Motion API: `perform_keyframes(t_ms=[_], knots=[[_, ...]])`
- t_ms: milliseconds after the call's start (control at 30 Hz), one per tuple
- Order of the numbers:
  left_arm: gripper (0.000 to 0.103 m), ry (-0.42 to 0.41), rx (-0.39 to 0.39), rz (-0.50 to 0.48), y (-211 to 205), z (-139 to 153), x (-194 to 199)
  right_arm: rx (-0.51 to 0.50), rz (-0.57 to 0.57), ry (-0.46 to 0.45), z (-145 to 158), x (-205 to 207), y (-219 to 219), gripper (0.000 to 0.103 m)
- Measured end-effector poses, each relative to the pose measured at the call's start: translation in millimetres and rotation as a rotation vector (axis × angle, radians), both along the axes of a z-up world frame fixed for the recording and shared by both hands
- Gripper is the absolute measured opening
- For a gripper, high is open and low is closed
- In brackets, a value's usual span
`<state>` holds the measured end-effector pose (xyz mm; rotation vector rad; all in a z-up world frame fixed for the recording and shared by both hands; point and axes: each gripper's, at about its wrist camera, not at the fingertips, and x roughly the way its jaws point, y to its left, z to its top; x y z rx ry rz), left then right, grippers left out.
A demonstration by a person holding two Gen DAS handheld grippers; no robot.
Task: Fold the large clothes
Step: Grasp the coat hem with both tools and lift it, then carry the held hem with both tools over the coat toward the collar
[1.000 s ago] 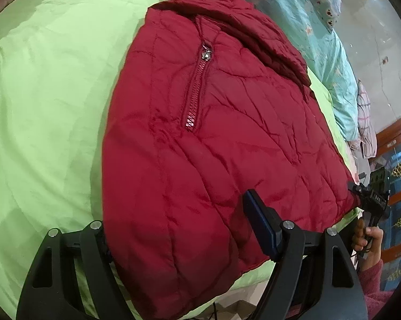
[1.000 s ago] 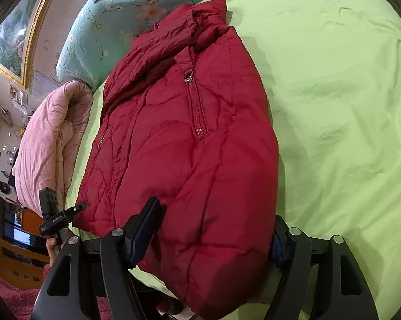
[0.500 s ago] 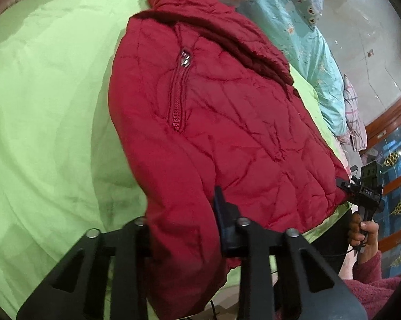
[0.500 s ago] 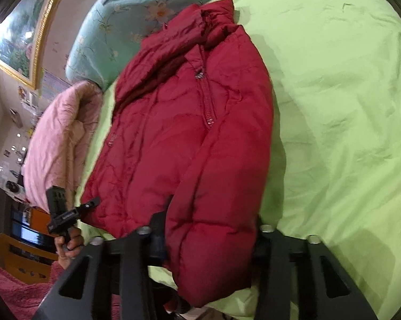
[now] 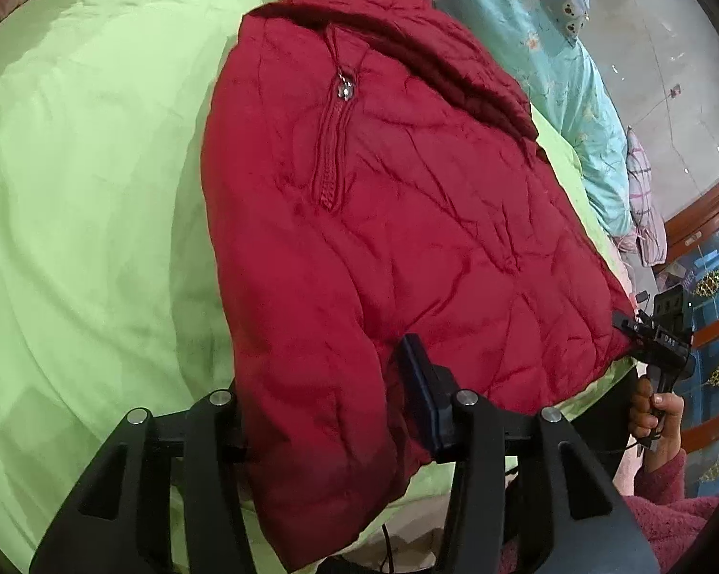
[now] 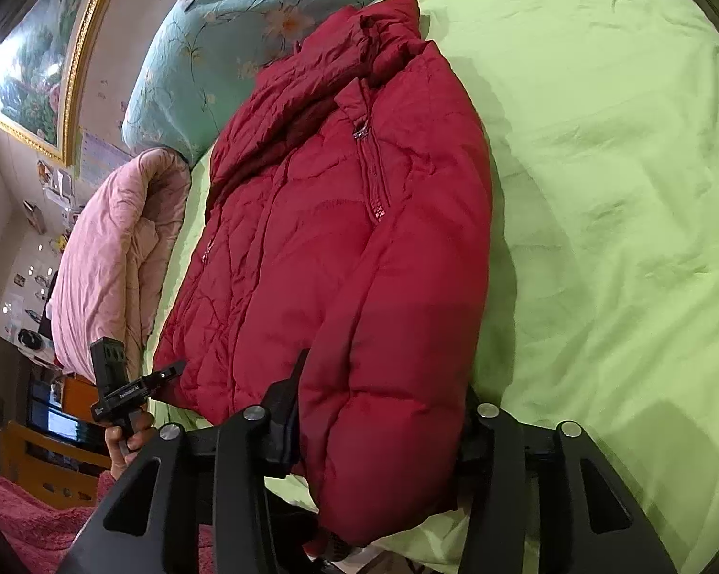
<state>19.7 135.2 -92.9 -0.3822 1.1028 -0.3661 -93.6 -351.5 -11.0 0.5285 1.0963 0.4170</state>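
A red quilted jacket (image 5: 383, 191) lies flat on the green sheet (image 5: 82, 182), collar at the far end and hem at the bed's near edge. My left gripper (image 5: 323, 382) straddles one hem corner. Its jaws are opening, and the puffy cloth still fills the gap against the pads. My right gripper (image 6: 383, 397) straddles the other hem corner of the jacket (image 6: 335, 239) in the same way, jaws opening with the cloth still pressed between them. Each gripper also shows small in the other's view, the right gripper (image 5: 646, 330) and the left gripper (image 6: 158, 375), both at the hem.
A teal floral quilt (image 6: 206, 48) lies past the collar, and a pink quilt (image 6: 111, 258) is rolled beside the jacket. The green sheet (image 6: 622, 191) spreads wide on the far side. The bed's edge runs just under both grippers. A framed painting (image 6: 29, 67) hangs on the wall.
Both jaws went from wide around the hem corners to squeezed tight on them, and now stand somewhat wider. The pinched cloth has puffed out again. The jacket has stayed in place.
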Motion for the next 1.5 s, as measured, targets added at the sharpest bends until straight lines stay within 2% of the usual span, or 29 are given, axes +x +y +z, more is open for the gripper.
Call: perform_keyframes(t_ms=[67,100,133,167,200,333,467,667,800,1067,1300,1500], knots=[[0.045,-0.014,0.009,-0.01,-2,1,-3,-0.003,0.001,-0.001,0,0,0,0.047],[0.038,-0.029,0.012,-0.018,-4,3,-4,-0.006,0.004,-0.002,0,0,1,0.047],[0.026,-0.041,0.013,-0.02,-5,6,-5,-0.008,0.002,-0.005,1,-1,1,0.041],[0.024,-0.057,0.011,-0.019,-5,9,-6,-0.004,0.001,-0.011,2,-1,1,0.034],[0.019,-0.067,0.006,-0.015,-6,11,-6,-0.002,0.001,-0.017,4,-2,1,0.032],[0.014,-0.121,-0.003,0.013,-5,26,-6,0.036,-0.009,-0.055,13,-1,1,0.024],[0.013,-0.212,0.013,0.029,-12,52,-7,0.06,-0.005,-0.115,33,2,4,0.022],[0.013,-0.332,-0.031,0.083,-8,91,4,0.087,-0.007,-0.225,68,10,9,0.021],[0.013,-0.387,-0.06,0.122,-5,108,20,0.124,-0.038,-0.292,86,23,6,0.021],[0.013,-0.488,-0.051,0.156,-5,142,54,0.14,-0.085,-0.379,115,65,2,0.021],[0.013,-0.53,-0.02,0.157,-6,160,99,0.1,-0.11,-0.411,136,117,7,0.021],[0.013,-0.522,0.01,0.181,-9,166,145,0.047,-0.131,-0.417,145,160,12,0.021]])
